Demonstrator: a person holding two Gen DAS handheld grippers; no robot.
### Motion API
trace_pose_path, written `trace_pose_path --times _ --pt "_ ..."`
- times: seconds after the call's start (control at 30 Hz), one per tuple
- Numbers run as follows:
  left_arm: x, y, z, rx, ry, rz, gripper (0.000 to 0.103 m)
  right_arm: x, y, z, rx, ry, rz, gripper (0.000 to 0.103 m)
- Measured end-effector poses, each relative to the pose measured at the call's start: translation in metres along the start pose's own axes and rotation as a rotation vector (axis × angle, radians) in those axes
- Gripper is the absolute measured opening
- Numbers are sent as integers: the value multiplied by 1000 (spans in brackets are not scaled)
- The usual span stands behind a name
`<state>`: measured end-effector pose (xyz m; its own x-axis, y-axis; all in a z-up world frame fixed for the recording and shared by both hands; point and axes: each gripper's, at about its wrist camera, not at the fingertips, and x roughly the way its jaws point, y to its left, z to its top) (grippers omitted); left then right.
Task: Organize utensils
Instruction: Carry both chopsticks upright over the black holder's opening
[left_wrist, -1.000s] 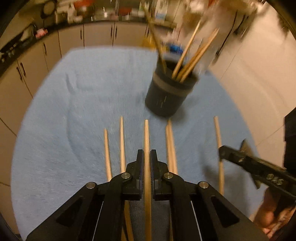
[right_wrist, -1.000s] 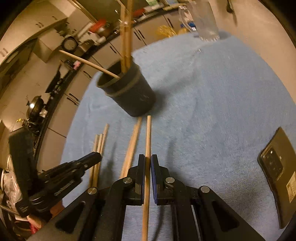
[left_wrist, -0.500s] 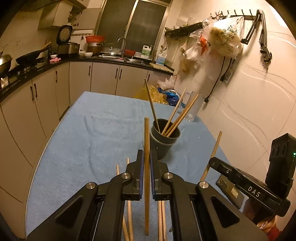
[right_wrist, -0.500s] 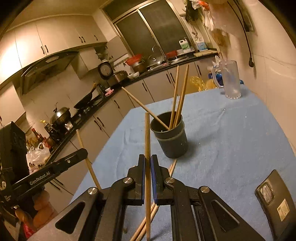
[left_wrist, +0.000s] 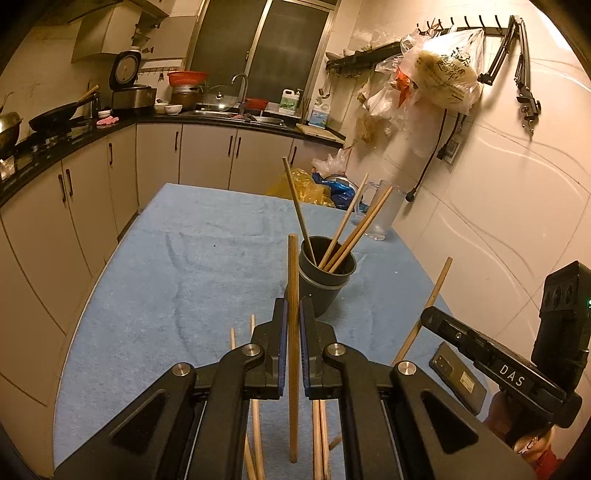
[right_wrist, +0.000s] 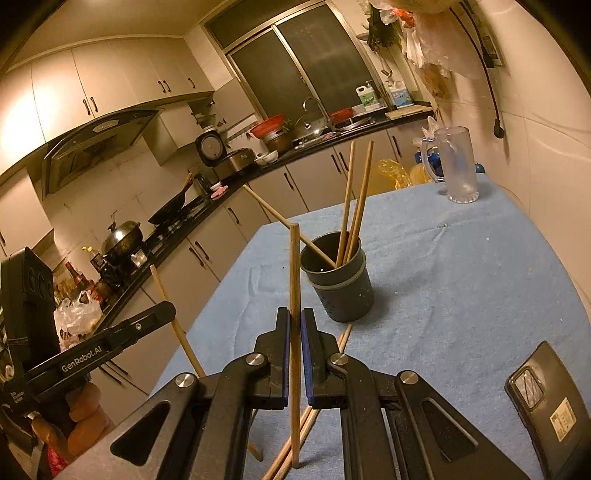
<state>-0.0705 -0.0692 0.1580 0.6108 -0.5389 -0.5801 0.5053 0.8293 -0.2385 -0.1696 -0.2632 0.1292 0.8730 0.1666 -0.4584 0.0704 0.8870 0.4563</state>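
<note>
Left gripper (left_wrist: 292, 319): lower centre of the left wrist view; jaws narrow, clamped on a wooden chopstick (left_wrist: 293, 332) that stands nearly upright, its top above the jaws and its lower end hanging free above the cloth
Right gripper (right_wrist: 294, 325): lower centre of the right wrist view; jaws narrow, pinching a second chopstick (right_wrist: 294, 314), likewise near upright
Holder (left_wrist: 325, 280): dark round cup just above centre, standing on the blue cloth (left_wrist: 184, 277); four chopsticks lean out of it
Loose chopsticks (left_wrist: 255, 406): lying flat on the cloth at the lower edge, under the left gripper; more lie beneath the right gripper (right_wrist: 306, 424)
Phone (right_wrist: 550, 402): lower right of the right wrist view, flat on the cloth
Glass mug (right_wrist: 456, 166): upper right, at the cloth's far end
</note>
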Motion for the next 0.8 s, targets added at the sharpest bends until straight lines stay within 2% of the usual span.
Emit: trace_pose_path --times 0.8 --pt "-7 -8 10 25 -21 -12 6 -12 -5 12 10 -47 -2 7"
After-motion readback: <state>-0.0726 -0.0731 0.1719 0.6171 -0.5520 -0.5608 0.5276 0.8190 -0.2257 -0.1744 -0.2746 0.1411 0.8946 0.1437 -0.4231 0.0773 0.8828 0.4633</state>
